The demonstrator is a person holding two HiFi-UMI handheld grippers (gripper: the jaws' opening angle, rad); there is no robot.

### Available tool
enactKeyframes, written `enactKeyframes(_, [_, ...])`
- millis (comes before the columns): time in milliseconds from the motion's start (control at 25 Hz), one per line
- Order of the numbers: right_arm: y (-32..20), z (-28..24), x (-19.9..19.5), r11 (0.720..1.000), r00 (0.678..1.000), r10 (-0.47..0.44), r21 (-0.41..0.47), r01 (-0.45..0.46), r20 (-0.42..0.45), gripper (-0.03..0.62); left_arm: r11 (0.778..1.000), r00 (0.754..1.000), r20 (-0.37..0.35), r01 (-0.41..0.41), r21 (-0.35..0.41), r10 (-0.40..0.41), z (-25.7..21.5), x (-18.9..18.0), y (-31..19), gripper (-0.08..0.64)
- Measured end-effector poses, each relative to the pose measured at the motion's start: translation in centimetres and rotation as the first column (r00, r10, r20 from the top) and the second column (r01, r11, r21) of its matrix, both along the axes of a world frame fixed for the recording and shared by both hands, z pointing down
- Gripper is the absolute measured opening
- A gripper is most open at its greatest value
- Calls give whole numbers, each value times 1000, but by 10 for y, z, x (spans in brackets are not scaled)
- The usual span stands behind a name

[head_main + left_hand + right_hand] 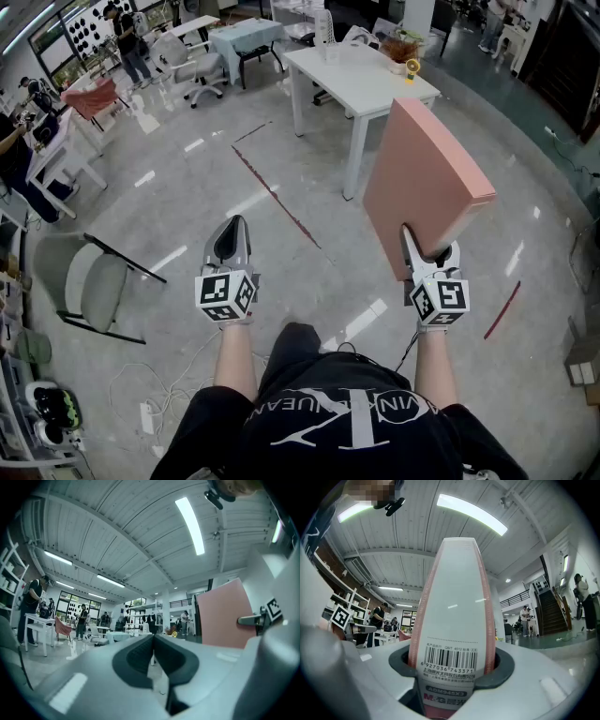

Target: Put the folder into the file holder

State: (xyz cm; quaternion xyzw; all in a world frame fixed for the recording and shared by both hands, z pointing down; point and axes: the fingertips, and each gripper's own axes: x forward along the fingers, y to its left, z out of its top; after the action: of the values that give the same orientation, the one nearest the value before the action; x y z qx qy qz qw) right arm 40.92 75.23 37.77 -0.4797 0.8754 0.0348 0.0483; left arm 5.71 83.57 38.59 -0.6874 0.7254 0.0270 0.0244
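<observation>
I am gripping the pink folder's [422, 173] lower end with my right tongs [431, 251], holding it tilted above the floor [187, 187], right of centre; my left tongs [232, 227] are hovering clenched, empty.

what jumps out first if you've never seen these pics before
The big pink folder stands out first, held up at the right of the head view with its lower end clamped in the right gripper. To its left the left gripper is shut and empty above a glossy floor. A white table stands beyond the folder.
</observation>
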Motion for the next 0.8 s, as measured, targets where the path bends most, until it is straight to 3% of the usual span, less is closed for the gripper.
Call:
enactKeyframes(440, [-30,16,2,1000,1000,8,-12,-8,-6,305,999,999,-6,-43,-12,43,10,8,-44,0])
enactKeyframes(800, [-128,19,-22,999,1000,21,-29,-21,17,305,998,998,-12,-62,-10,62,7,-17,-146,0])
